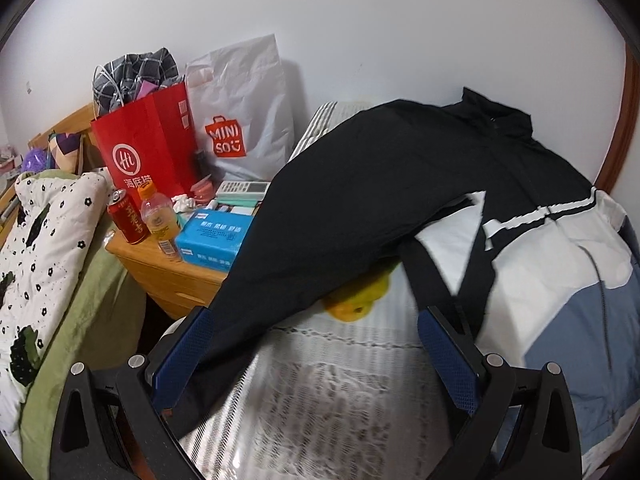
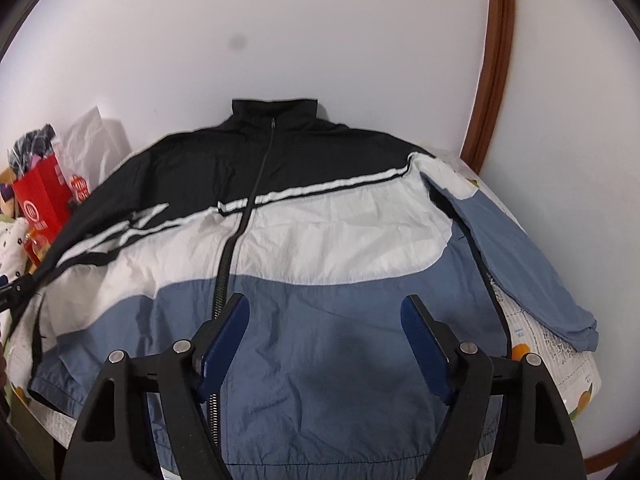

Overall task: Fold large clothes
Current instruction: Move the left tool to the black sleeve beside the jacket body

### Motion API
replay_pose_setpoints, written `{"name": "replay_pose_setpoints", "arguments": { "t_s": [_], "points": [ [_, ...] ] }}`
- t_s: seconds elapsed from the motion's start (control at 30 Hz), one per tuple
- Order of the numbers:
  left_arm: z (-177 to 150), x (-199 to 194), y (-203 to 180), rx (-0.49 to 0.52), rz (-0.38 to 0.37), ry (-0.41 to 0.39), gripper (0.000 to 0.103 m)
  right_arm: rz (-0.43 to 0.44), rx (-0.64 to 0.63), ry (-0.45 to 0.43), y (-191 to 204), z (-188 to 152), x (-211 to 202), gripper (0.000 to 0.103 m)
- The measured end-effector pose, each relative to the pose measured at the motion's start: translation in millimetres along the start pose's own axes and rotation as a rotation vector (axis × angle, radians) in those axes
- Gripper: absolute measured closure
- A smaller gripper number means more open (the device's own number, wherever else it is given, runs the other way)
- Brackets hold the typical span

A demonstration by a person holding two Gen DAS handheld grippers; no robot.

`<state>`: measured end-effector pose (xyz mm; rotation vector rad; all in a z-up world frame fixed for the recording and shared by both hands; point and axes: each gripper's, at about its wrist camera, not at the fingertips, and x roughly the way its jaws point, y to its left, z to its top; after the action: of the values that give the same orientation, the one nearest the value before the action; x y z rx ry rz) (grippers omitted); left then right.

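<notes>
Left wrist view: the left tool (image 1: 316, 344) is spread wide, pads touching nothing I can confirm; the black nylon sleeve (image 1: 320, 216) of the zip-up windbreaker jacket in black, white and blue (image 1: 560, 248) drapes past its left finger, off the edge of the bed with the pale patterned cover (image 1: 328, 392). The wooden bedside tabletop (image 1: 160, 268) sits just beside that sleeve, crowded with a red drinks can (image 1: 127, 218) and an orange-capped juice bottle (image 1: 158, 220). A swing of the sleeve could topple them, I judge.

Right wrist view: the right tool (image 2: 324, 344) stands well open above the blue lower front, gripping nothing. The jacket lies flat, zip up, collar against the white wall (image 2: 320, 32). Its blue right sleeve (image 2: 532, 256) reaches the bed's edge; little room lies beyond, so a fold should travel inward.
</notes>
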<state>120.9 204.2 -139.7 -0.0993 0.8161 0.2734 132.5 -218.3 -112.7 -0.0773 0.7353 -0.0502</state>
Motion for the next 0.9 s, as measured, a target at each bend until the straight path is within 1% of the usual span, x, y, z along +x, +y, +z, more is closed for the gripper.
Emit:
{"name": "replay_pose_setpoints", "arguments": {
  "t_s": [0.17, 0.23, 0.33, 0.43, 0.47, 0.53, 0.6, 0.63, 0.7, 0.73, 0.8, 0.83, 0.9],
  "points": [
    [1.4, 16.6, 5.6, 0.014, 0.03, 0.021, 0.001, -0.004, 0.005, 0.043, 1.1, -3.2, 14.5, 0.026],
    [3.0, 22.9, 7.6, 0.004, 0.037, 0.03, 0.003, -0.023, -0.001, 0.051, 0.5, -3.7, 17.4, 0.026],
    [6.7, 35.1, 6.4, 0.003, 0.026, 0.049, 0.008, -0.04, -0.002, 0.062, -3.0, -1.6, 21.5, 0.026],
    [8.4, 45.6, 3.8, 0.005, 0.025, 0.064, 0.017, -0.062, 0.004, 0.071, -7.7, 2.6, 25.8, 0.026],
    [9.1, 49.9, 3.4, 0.0, 0.029, 0.071, 0.022, -0.067, 0.006, 0.074, -9.1, 4.2, 27.2, 0.026],
    [10.6, 54.5, 3.9, -0.005, 0.052, 0.071, 0.028, -0.077, 0.009, 0.078, -11.5, 7.1, 29.9, 0.026],
    [12.9, 56.9, 5.4, -0.012, 0.062, 0.067, 0.037, -0.087, 0.007, 0.079, -12.2, 10.4, 32.3, 0.026],
    [14.5, 58.0, 6.8, -0.019, 0.067, 0.067, 0.04, -0.091, 0.005, 0.078, -12.2, 12.1, 33.6, 0.026],
    [16.3, 58.8, 8.3, -0.028, 0.075, 0.065, 0.048, -0.091, 0.001, 0.079, -11.6, 15.3, 36.6, 0.026],
    [17.4, 59.0, 9.3, -0.031, 0.077, 0.065, 0.05, -0.09, 0.001, 0.079, -11.6, 16.1, 37.5, 0.026],
    [19.1, 59.1, 10.6, -0.044, 0.089, 0.069, 0.061, -0.084, 0.001, 0.082, -10.3, 19.0, 41.0, 0.026],
    [20.2, 59.0, 12.3, -0.049, 0.092, 0.069, 0.063, -0.079, 0.001, 0.084, -9.6, 20.5, 43.0, 0.026],
    [22.9, 58.2, 14.1, -0.059, 0.092, 0.075, 0.071, -0.072, 0.002, 0.085, -8.3, 22.6, 45.8, 0.026]
  ]
}}
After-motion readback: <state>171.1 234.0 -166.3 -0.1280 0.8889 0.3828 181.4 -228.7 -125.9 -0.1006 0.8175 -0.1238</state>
